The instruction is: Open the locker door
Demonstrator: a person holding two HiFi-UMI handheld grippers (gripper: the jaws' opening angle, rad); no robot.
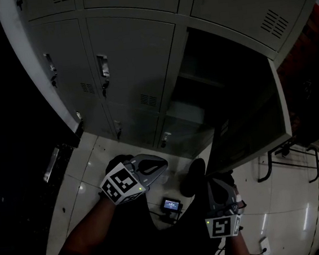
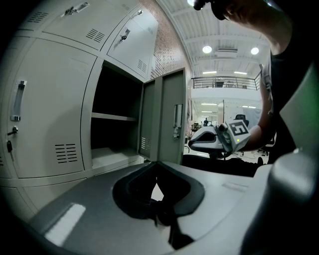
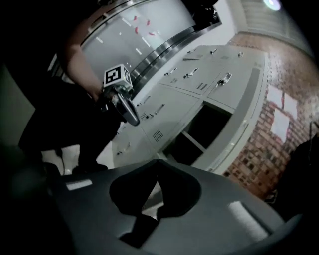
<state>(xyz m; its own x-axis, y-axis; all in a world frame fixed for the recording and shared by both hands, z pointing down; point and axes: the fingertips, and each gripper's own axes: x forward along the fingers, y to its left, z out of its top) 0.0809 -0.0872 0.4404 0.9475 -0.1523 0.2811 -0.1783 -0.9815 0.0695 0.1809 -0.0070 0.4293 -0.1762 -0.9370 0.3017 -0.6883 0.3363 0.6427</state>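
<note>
Locker door (image 1: 250,131): we find it swung well out from the open compartment (image 1: 222,72), hinged on that compartment's right side, long axis upright, free edge turned toward us. We judge the opening done, or nearly so.

Shelf (image 1: 197,79): inside the compartment, bare.

Right gripper (image 1: 216,183): below the compartment and just under the door's free edge, not touching it. Its jaws are pressed together with nothing between them. It is the nearer of the two, so we judge any wider swing falls to it.

Left gripper (image 1: 152,165): below the compartment and to its left, well apart from the door. Its jaws are likewise closed on nothing.
</note>
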